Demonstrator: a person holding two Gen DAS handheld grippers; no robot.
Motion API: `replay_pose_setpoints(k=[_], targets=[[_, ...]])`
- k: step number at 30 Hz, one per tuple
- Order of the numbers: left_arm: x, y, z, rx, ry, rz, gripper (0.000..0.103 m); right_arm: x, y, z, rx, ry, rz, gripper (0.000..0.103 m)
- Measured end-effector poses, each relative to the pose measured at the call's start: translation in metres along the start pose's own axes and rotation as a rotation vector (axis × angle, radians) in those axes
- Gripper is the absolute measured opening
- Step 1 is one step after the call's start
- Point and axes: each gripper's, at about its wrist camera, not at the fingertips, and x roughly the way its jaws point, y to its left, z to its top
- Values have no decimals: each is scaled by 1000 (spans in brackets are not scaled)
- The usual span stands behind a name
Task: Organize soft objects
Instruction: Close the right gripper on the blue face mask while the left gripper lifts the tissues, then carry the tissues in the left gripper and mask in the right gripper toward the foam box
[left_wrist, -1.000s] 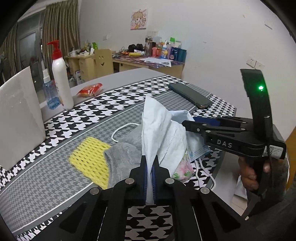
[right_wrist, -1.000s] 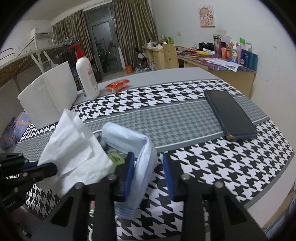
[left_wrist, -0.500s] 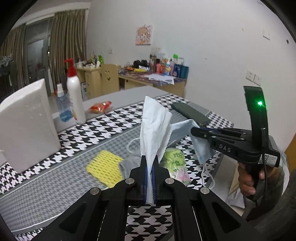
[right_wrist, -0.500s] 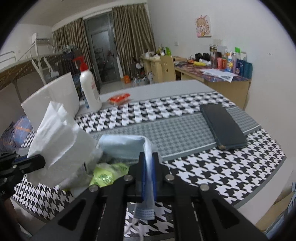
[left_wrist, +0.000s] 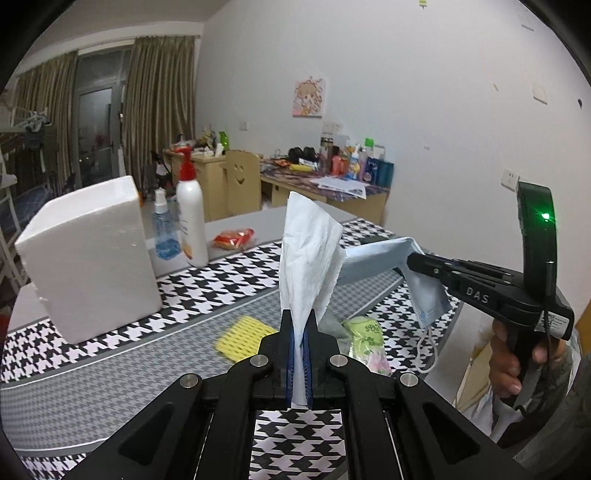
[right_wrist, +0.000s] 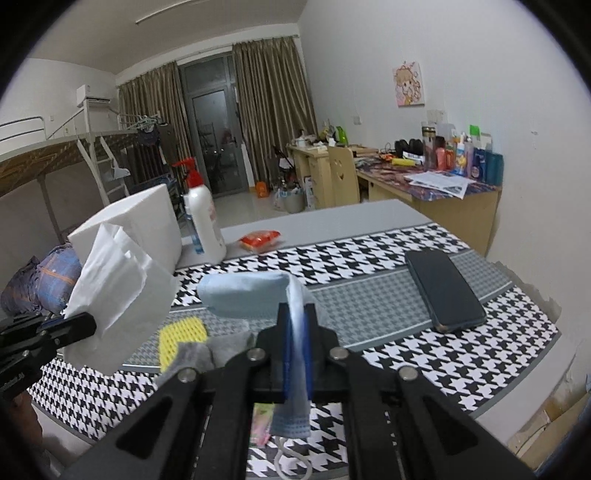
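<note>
The left gripper (left_wrist: 299, 332) clamps a tissue (left_wrist: 306, 251), the right gripper (right_wrist: 297, 332) a mask (right_wrist: 255, 295). Only the right view shows the phone (right_wrist: 443, 288) beside the mask.

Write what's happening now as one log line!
left gripper: shut on tissue | right gripper: shut on face mask | both lifted

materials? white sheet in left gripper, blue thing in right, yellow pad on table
Crumpled white sheet in the left hand-held gripper: likely tissue paper, matte, with soft creases and standing up on its own.
Pale blue face mask in the right hand-held gripper: probably non-woven fabric, pleated, with a white elastic ear loop.
Yellow rectangular pad: mesh-like weave, maybe a sponge cloth; too blurred to be sure.
</note>
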Motion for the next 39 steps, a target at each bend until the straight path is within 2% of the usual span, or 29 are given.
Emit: replay_pose_setpoints(k=[10, 23, 39], targets=[[-20, 16, 4, -29, -49, 66, 4, -11, 21, 9, -34, -45, 40, 8], [-38, 36, 11, -53, -95, 177, 4, -6, 48, 19, -70, -57, 99, 8], [-57, 59, 31, -51, -137, 275, 4, 1, 74, 39, -105, -88, 138, 8]])
